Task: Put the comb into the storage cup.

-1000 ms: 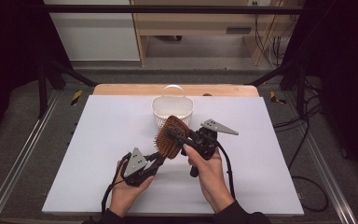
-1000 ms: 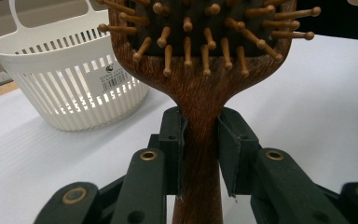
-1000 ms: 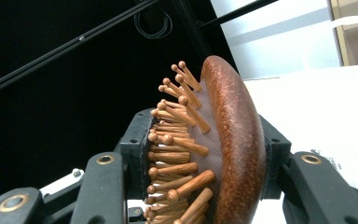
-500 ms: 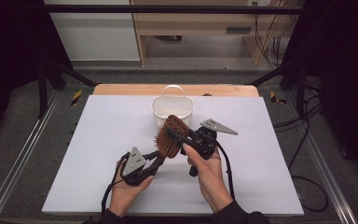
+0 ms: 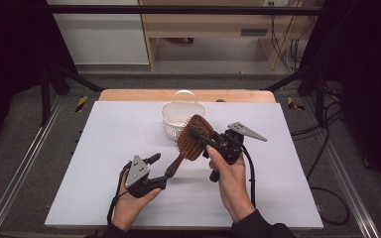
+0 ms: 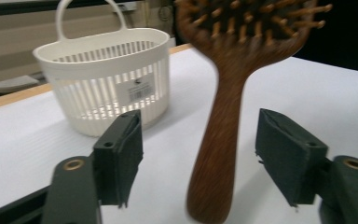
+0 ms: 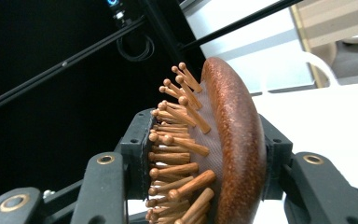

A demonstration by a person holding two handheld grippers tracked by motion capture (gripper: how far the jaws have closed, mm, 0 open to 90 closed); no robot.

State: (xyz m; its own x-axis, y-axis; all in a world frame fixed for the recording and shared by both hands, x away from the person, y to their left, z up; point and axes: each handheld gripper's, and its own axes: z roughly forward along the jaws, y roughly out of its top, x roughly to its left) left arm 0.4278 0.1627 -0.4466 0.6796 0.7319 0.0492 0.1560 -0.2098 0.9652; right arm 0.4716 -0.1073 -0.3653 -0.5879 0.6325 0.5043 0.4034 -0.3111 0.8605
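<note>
Table: we saw a white table (image 5: 104, 163); a white basket (image 5: 178, 121) stood toward its far edge.
High view: our right gripper (image 5: 204, 143) held the wooden hairbrush (image 5: 194, 136) by its head, just in front of the basket; our left gripper (image 5: 161, 171) sat at the handle's end.
Left gripper view: jaws had just been opening; they stood apart, the handle (image 6: 219, 154) between them, untouched.
Right gripper view: jaws clamped on the brush head (image 7: 228, 149), bristles against one pad.
</note>
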